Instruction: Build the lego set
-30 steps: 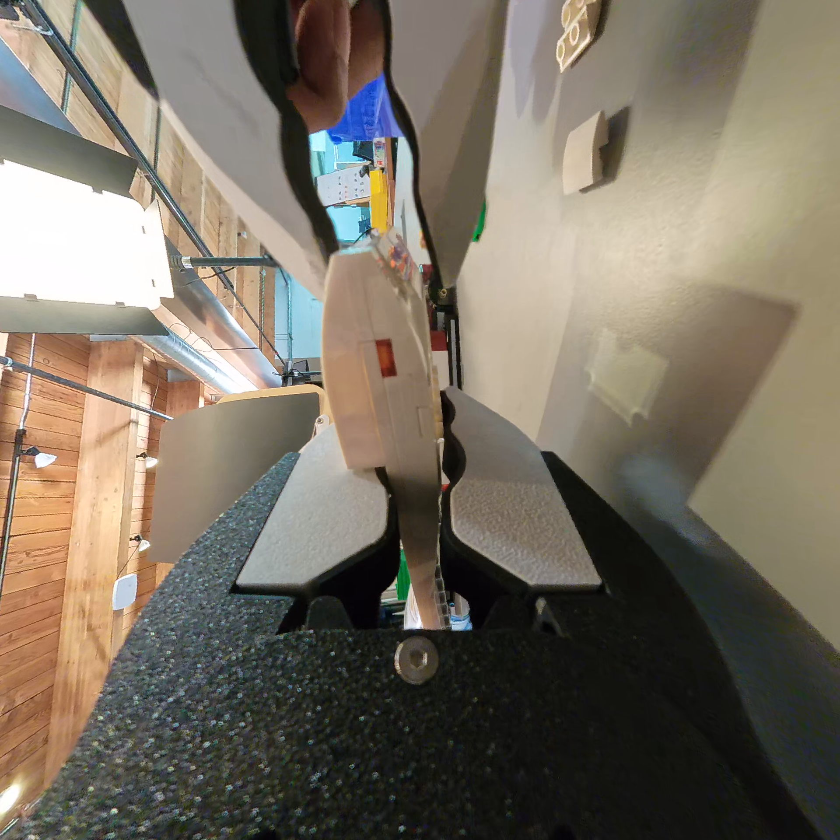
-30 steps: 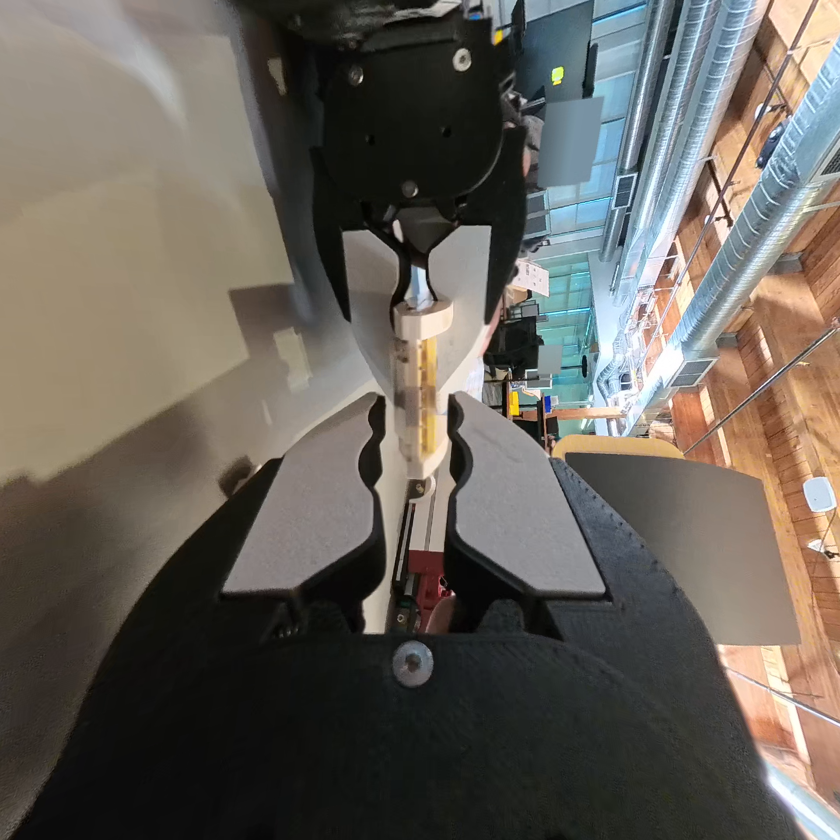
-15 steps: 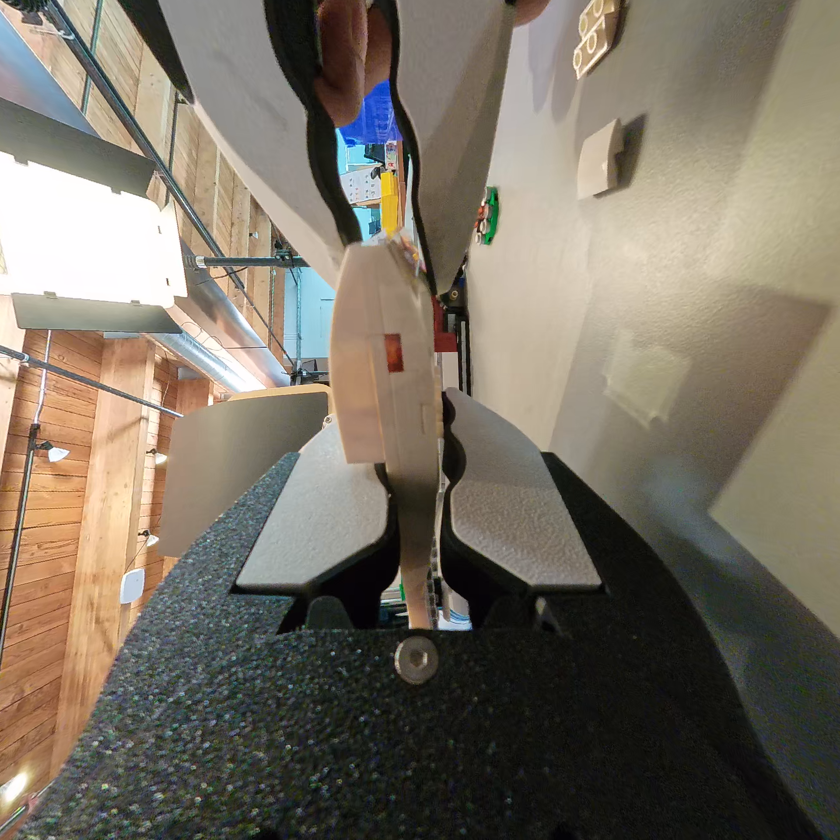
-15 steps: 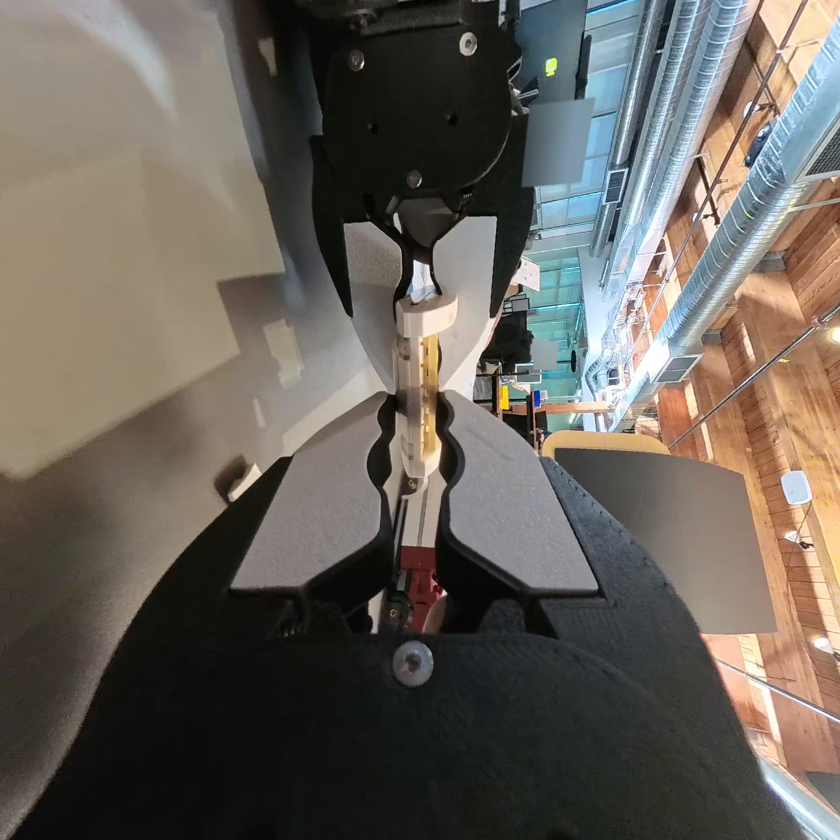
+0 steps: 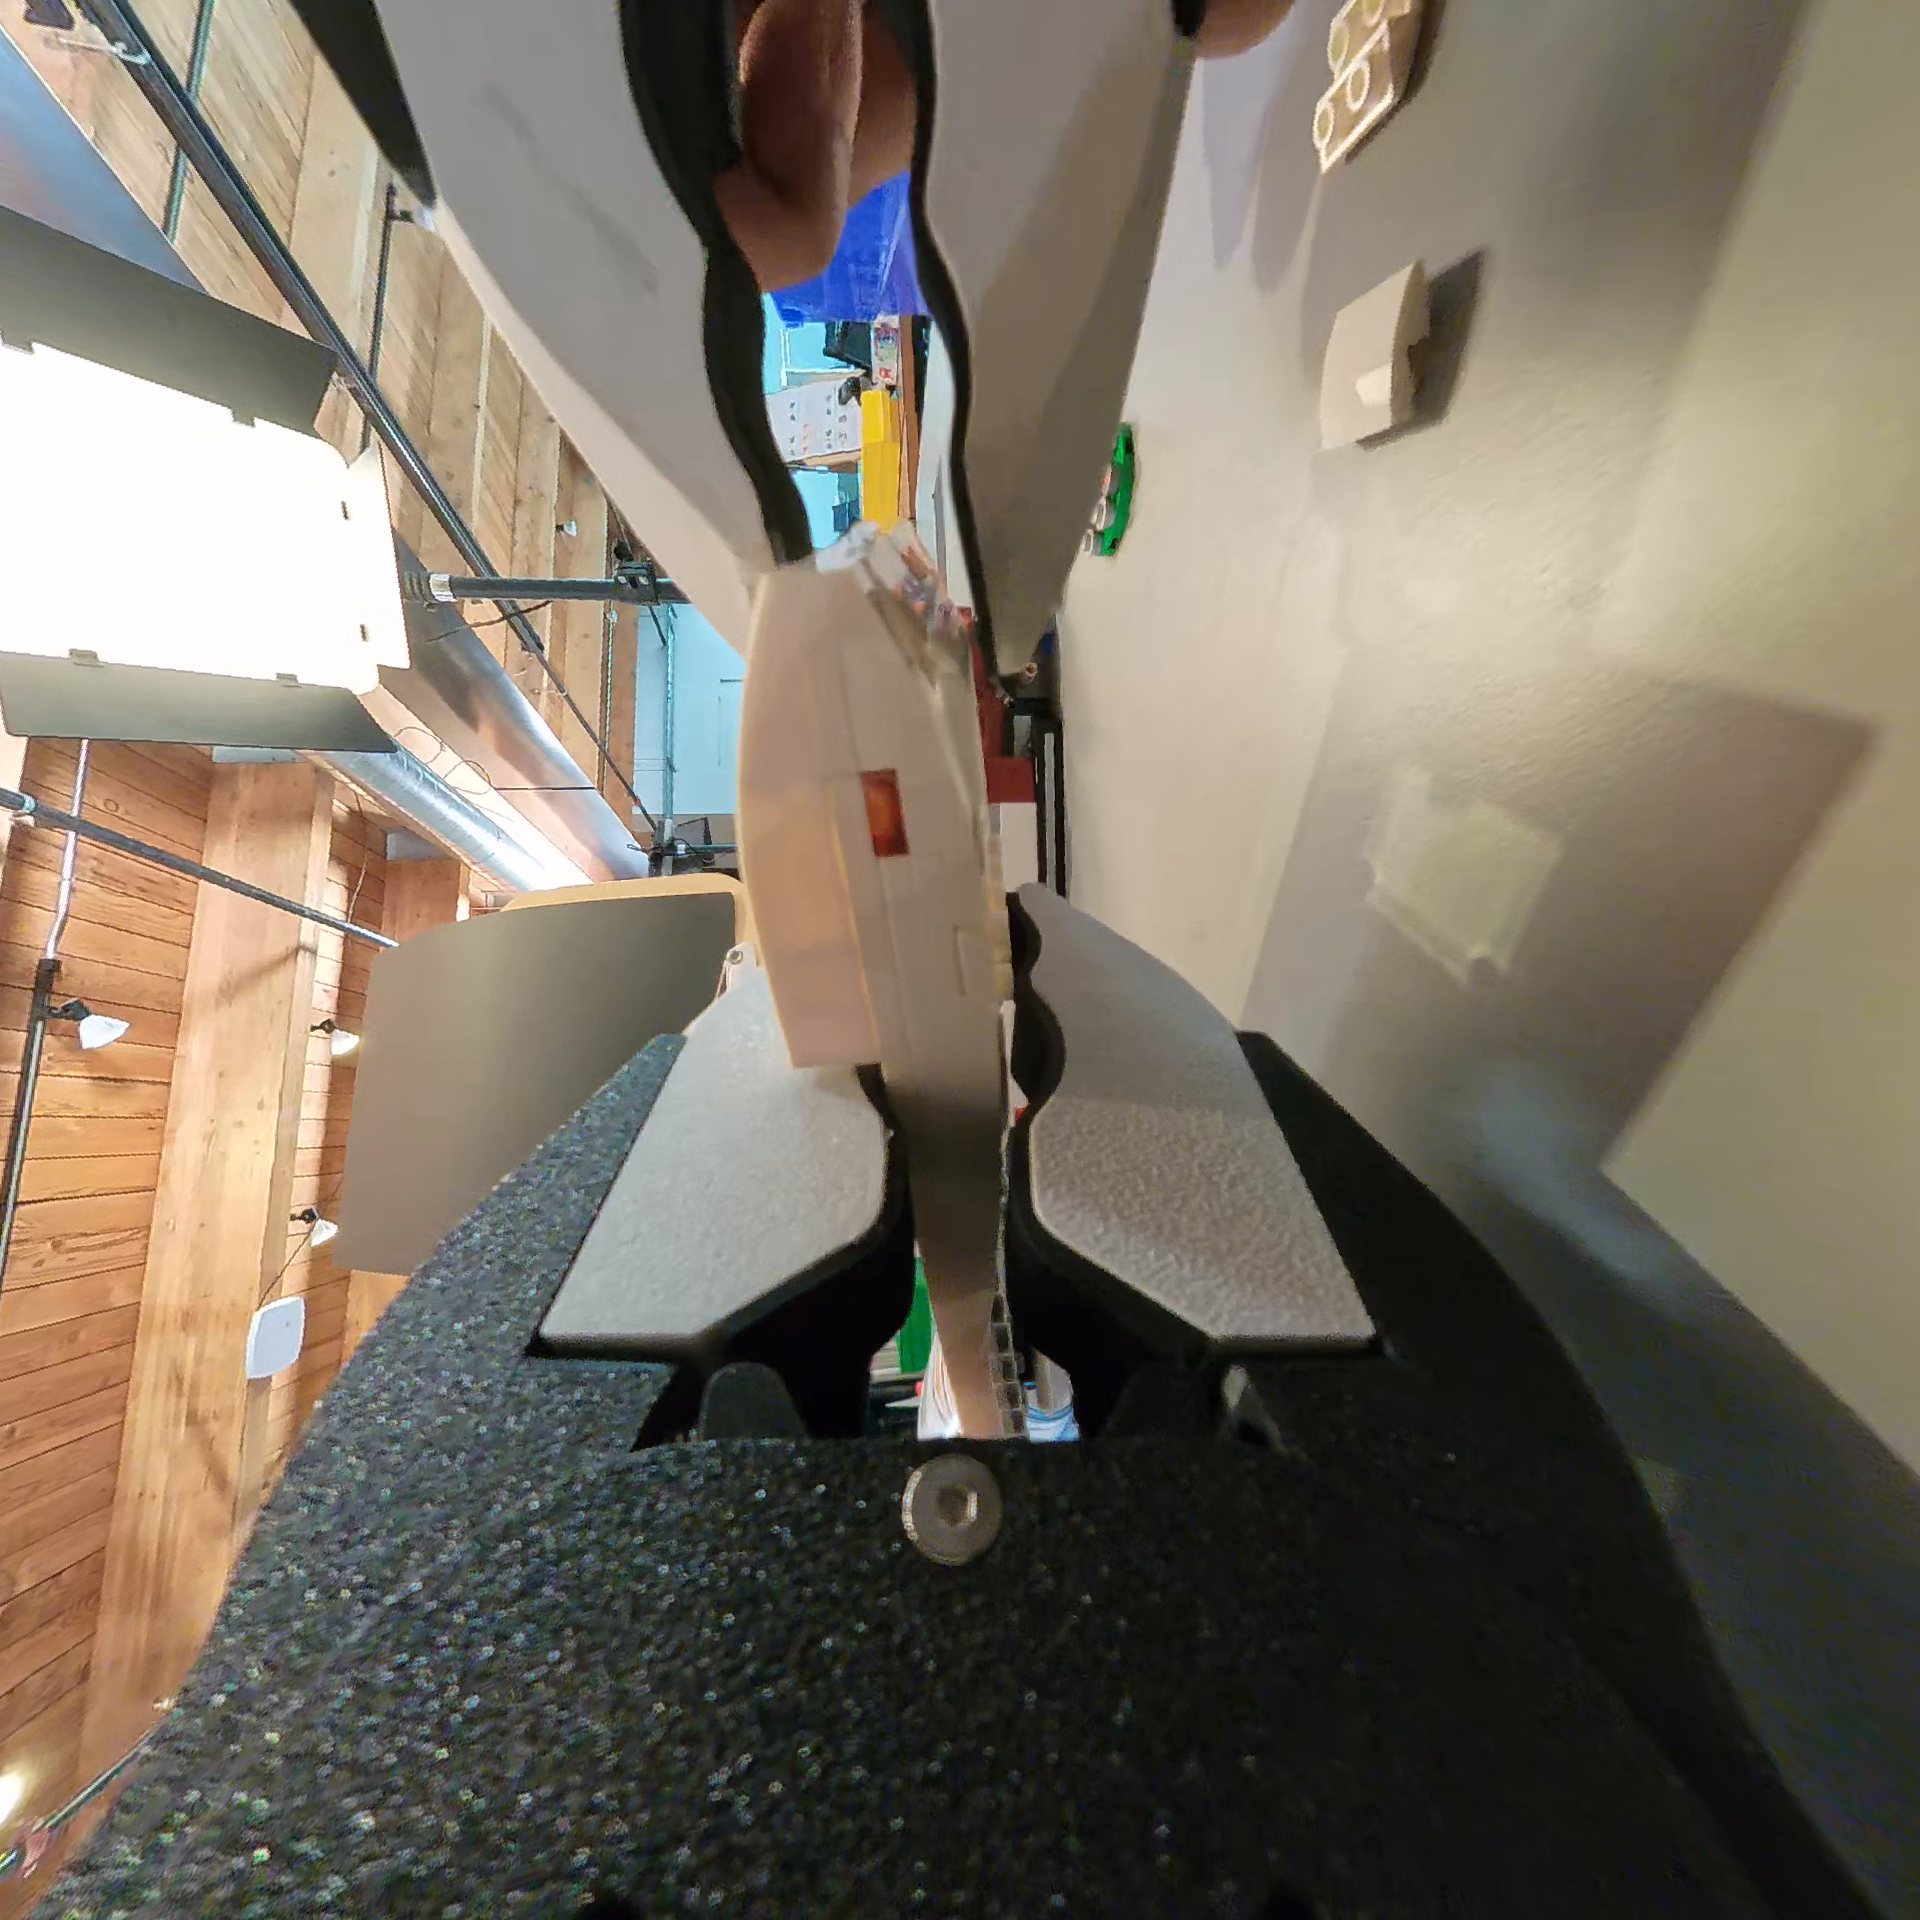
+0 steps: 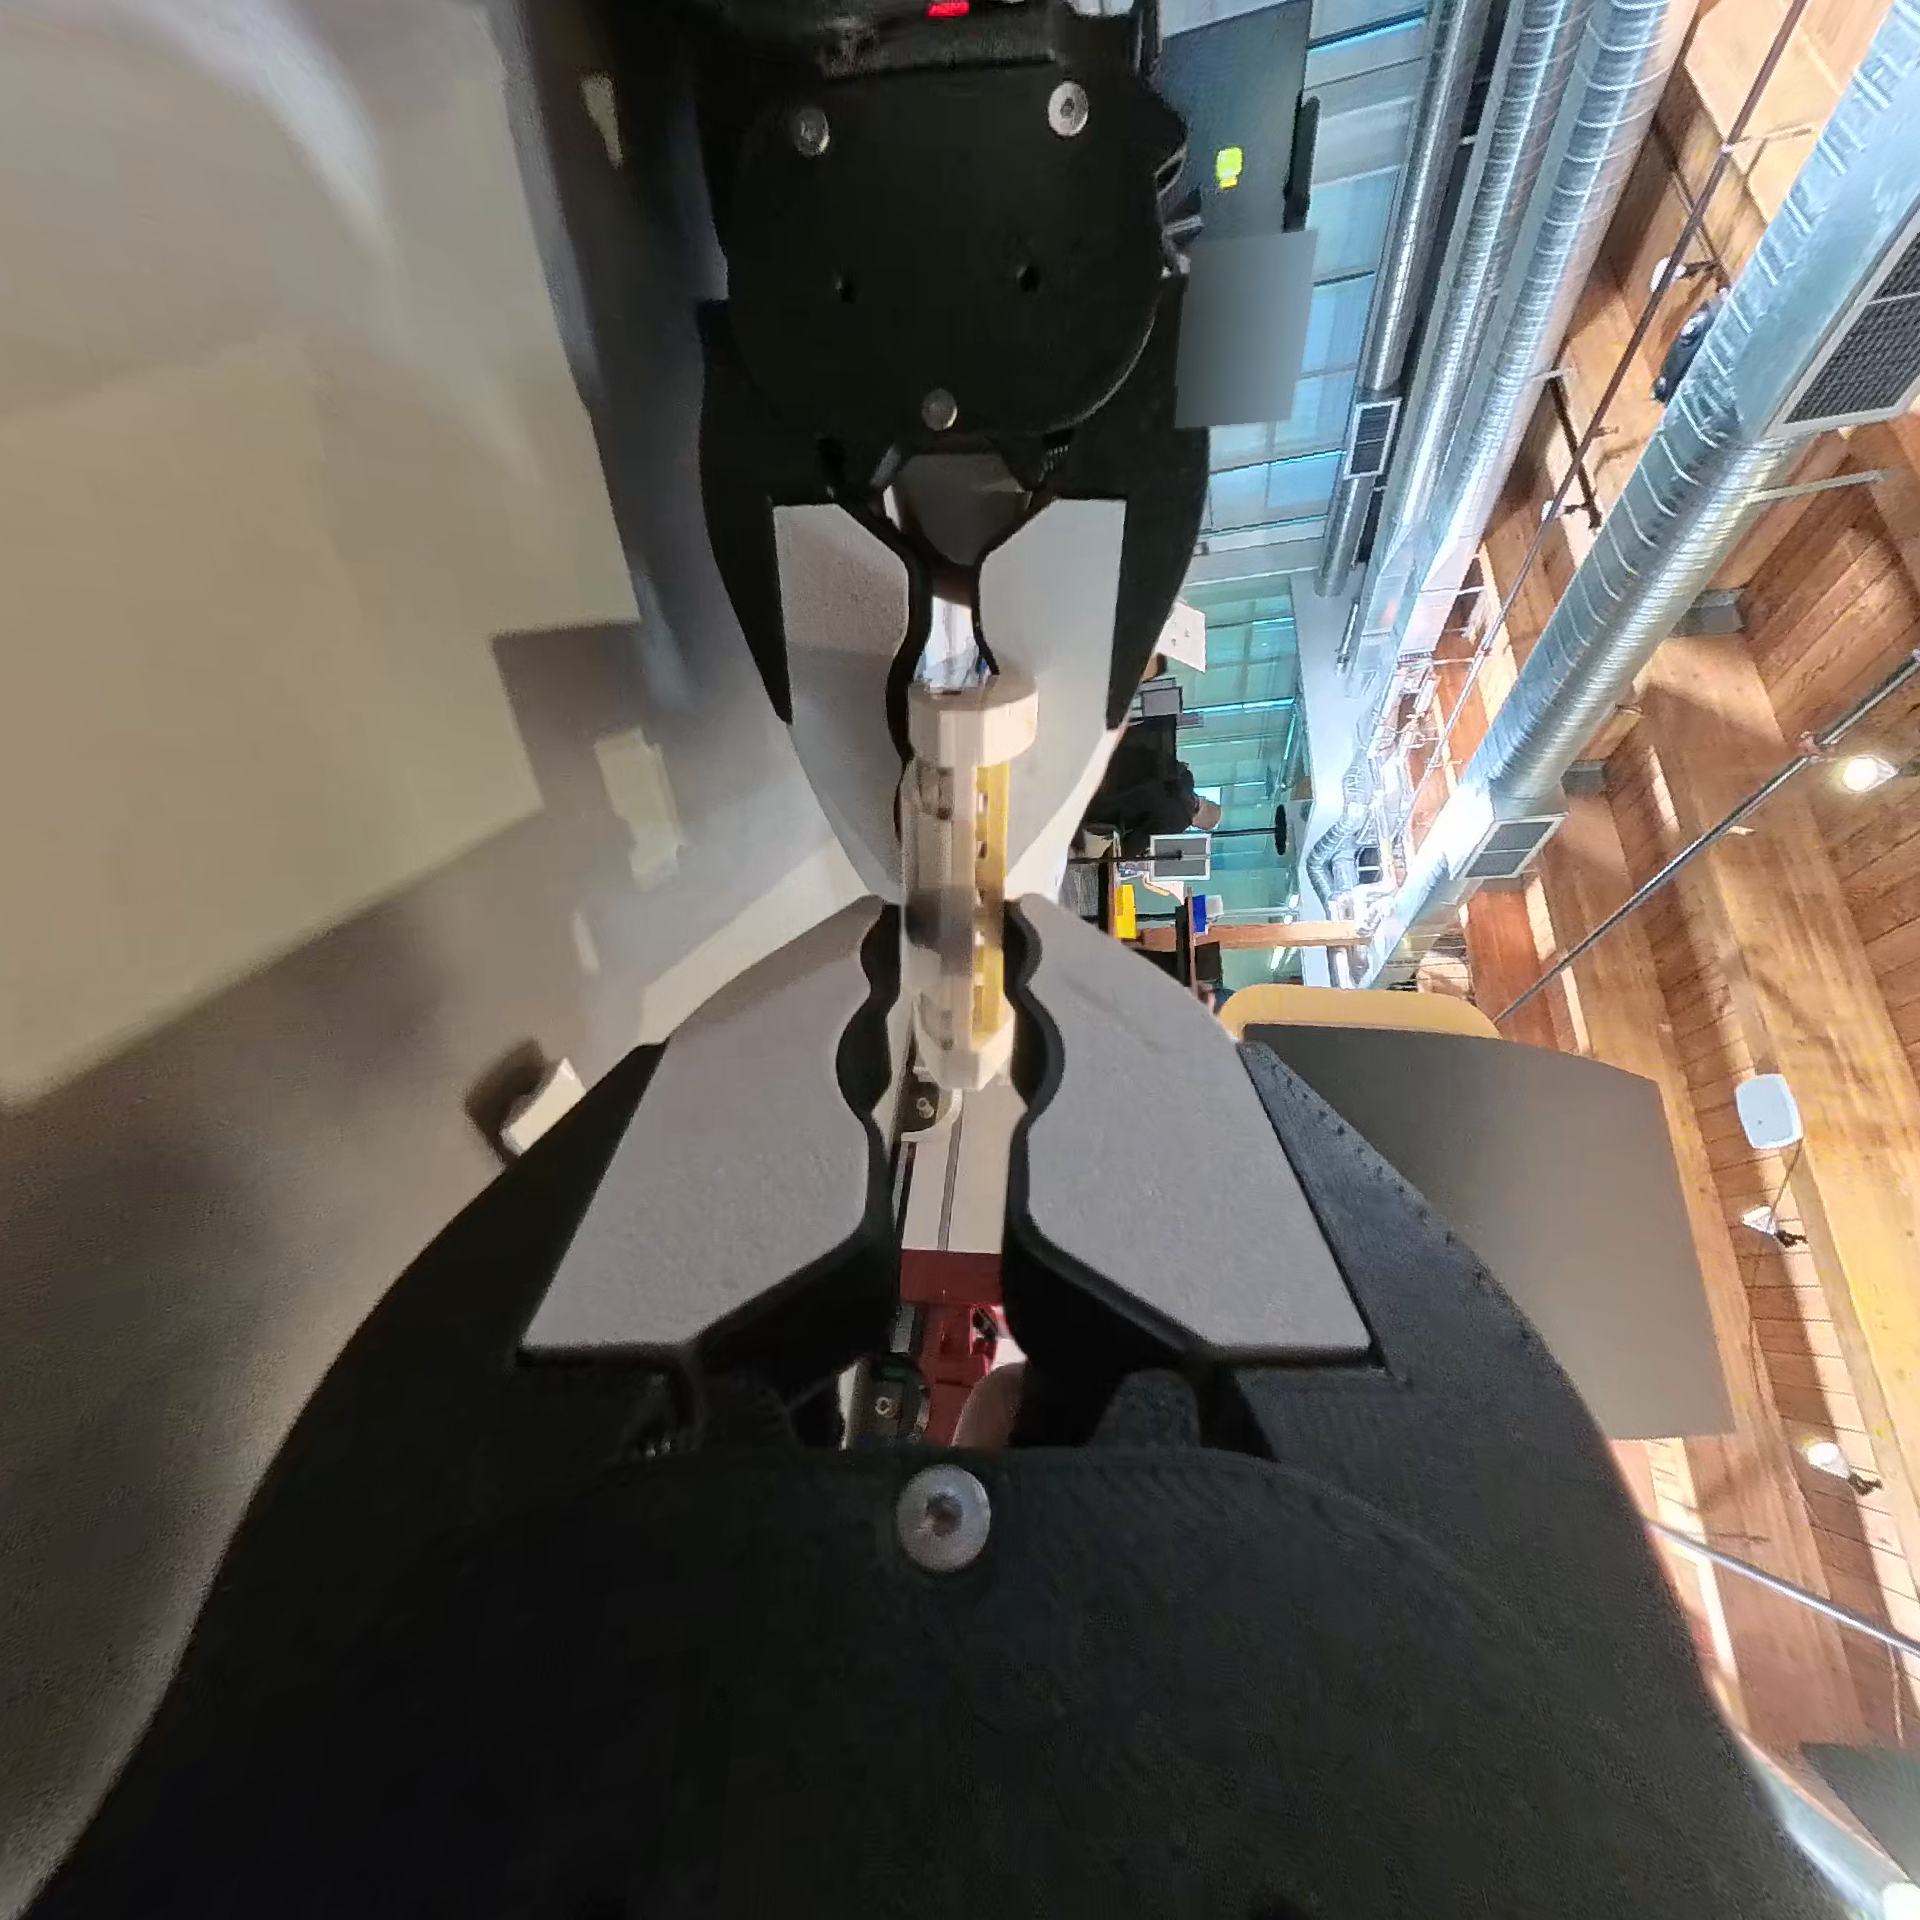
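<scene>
My left gripper [image 5: 935, 997] is shut on a white brick-built assembly [image 5: 862, 831] that bears a small orange piece and a clear piece at its far tip. My right gripper [image 5: 873, 561] faces it from above and clamps that far tip. In the right wrist view my right gripper [image 6: 951, 935] is shut on the same assembly [image 6: 956, 852], which shows white with a yellow strip, and both pads touch its sides. The left gripper [image 6: 951, 665] holds the assembly's other end by a white round part. The assembly hangs in the air between the two grippers, beside the grey table [image 5: 1558, 623].
Loose pieces lie on the table: tan studded bricks [image 5: 1361, 94], a white curved piece [image 5: 1371, 364], a green round piece [image 5: 1120, 488] and a translucent flat piece [image 5: 1455, 883]. A small white piece [image 6: 540, 1101] lies near my right gripper. A person's finger [image 5: 800, 156] shows behind the right gripper's fingers. Tip to tip, the grippers are about 5 centimeters apart.
My right gripper's pads stood apart from the assembly a second ago and have closed onto its end. My left gripper has kept its hold throughout.
</scene>
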Action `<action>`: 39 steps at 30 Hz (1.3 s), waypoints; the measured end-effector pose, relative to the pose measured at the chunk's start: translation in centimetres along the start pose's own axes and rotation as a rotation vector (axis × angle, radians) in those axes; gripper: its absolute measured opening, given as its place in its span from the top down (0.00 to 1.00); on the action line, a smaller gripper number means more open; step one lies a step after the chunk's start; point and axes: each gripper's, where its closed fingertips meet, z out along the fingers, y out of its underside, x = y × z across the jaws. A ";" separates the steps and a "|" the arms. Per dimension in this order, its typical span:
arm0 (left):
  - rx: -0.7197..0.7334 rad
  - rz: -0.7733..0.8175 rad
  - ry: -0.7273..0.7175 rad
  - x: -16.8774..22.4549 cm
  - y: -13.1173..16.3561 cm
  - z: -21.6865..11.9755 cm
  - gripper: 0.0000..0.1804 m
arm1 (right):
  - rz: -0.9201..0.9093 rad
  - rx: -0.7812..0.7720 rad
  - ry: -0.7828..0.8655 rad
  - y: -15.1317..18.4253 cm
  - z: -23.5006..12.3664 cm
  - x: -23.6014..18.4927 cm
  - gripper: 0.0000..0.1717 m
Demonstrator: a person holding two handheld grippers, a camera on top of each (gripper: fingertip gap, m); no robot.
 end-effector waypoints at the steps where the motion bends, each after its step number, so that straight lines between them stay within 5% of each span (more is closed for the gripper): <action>1: 0.001 -0.001 -0.001 0.0 0.0 0.0 0.92 | 0.001 -0.003 -0.003 0.1 0.0 0.0 0.88; 33: 0.000 0.007 -0.011 -0.4 0.2 0.0 0.92 | -0.030 -0.056 -0.013 1.1 0.1 0.3 0.91; 39: -0.004 0.034 -0.014 -0.3 0.2 0.1 0.92 | -0.026 -0.005 -0.019 -0.5 0.0 0.1 0.82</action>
